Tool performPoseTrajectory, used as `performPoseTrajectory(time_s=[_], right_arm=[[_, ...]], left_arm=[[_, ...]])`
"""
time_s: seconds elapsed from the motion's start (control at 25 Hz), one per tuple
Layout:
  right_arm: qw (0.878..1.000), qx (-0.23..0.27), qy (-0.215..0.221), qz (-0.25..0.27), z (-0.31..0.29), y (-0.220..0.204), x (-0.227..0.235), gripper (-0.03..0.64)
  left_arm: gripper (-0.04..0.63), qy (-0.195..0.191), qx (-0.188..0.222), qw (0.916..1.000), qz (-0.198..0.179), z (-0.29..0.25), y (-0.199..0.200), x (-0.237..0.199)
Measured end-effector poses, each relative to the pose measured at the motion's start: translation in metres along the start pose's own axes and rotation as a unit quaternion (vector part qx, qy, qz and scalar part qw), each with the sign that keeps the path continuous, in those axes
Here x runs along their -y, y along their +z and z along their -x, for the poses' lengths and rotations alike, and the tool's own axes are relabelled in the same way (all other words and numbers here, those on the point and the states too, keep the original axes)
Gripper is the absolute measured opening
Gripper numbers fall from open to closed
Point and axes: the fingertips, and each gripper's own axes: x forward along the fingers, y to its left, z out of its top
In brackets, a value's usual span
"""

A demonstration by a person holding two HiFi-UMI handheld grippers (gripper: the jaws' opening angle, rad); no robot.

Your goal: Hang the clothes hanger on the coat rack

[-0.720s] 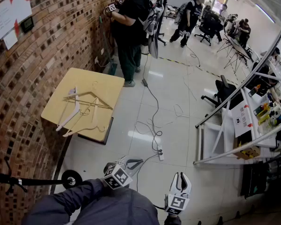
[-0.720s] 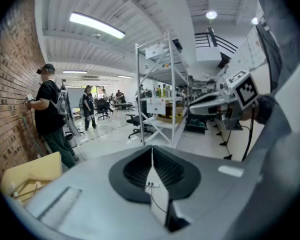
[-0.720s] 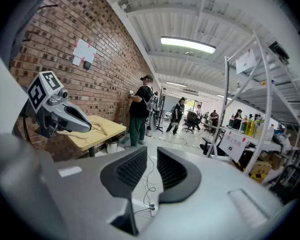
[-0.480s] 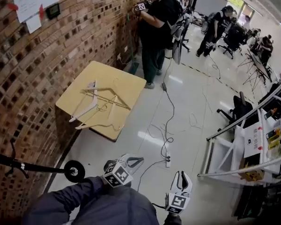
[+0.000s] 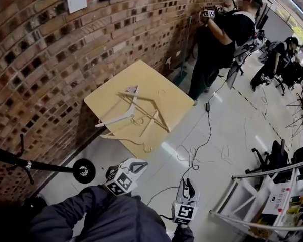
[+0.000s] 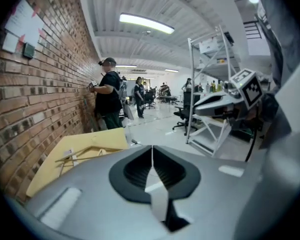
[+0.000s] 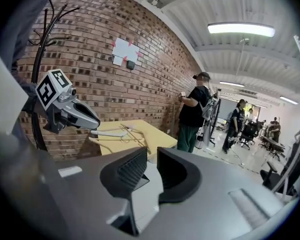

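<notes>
Lying on table (image 5: 161, 82): hangers (image 5: 134, 114), a loose heap at mid-top.
Left gripper (image 5: 138, 163): jaws pressed together, empty, just short of table's near corner.
Right gripper (image 5: 186, 182): jaws closed to a narrow slit, empty, farther back from table.
Rack (image 5: 83, 170): by wall (image 5: 35, 69), left of table's near corner.

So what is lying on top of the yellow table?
A loose pile of clothes hangers lies on the table, white and wooden ones overlapping. Where they cross, the count is unclear.
</notes>
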Motion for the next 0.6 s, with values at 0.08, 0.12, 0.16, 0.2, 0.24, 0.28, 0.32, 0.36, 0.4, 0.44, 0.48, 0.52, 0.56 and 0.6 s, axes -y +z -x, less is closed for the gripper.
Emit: performPoseTrajectory(time_s=[0.08,0.12,0.16,0.2,0.24,0.28,0.32,0.36,0.4,0.44,0.48,0.52,0.56,0.6], right_arm=[[1.000,-0.001,0.020,0.009,-0.031,0.014,-0.006,0.067],[0.999,-0.001,0.028,0.016,-0.047,0.022,-0.007,0.067],[0.999,-0.002,0.033,0.022,-0.062,0.031,-0.009,0.067],[0.999,-0.001,0.039,0.026,-0.078,0.040,-0.011,0.067],[0.999,0.000,0.045,0.029,-0.092,0.049,-0.013,0.067],[0.998,0.001,0.051,0.032,-0.107,0.058,-0.015,0.067],[0.998,0.002,0.057,0.035,-0.122,0.066,-0.017,0.067],[0.997,0.001,0.062,0.038,-0.137,0.073,-0.019,0.067],[0.997,-0.001,0.068,0.040,-0.150,0.079,-0.021,0.069],[0.996,-0.002,0.075,0.041,-0.163,0.084,-0.024,0.071],[0.996,-0.006,0.082,0.044,-0.176,0.089,-0.026,0.078],[0.995,-0.011,0.091,0.049,-0.188,0.092,-0.030,0.084],[0.993,-0.018,0.102,0.055,-0.201,0.095,-0.034,0.100],[0.991,-0.026,0.114,0.063,-0.213,0.097,-0.039,0.116]], left_arm=[[0.006,0.011,0.001,0.9999,0.012,-0.006,0.003,-0.029],[0.006,0.014,0.003,0.9998,0.012,-0.009,0.007,-0.044],[0.006,0.017,0.005,0.9998,0.011,-0.012,0.012,-0.059],[0.006,0.019,0.006,0.9997,0.011,-0.014,0.015,-0.074],[0.006,0.021,0.008,0.9997,0.012,-0.016,0.019,-0.088],[0.006,0.023,0.010,0.9996,0.014,-0.018,0.021,-0.102],[0.006,0.027,0.013,0.9994,0.016,-0.020,0.024,-0.116],[0.006,0.031,0.016,0.9992,0.019,-0.022,0.027,-0.130],[0.006,0.036,0.019,0.9989,0.023,-0.022,0.029,-0.143],[0.006,0.039,0.022,0.9986,0.028,-0.023,0.031,-0.155],[0.008,0.041,0.026,0.9983,0.034,-0.023,0.032,-0.166],[0.009,0.042,0.030,0.9979,0.039,-0.024,0.034,-0.176],[0.011,0.043,0.033,0.9976,0.044,-0.025,0.035,-0.185],[0.020,0.044,0.035,0.9972,0.049,-0.026,0.035,-0.192]])
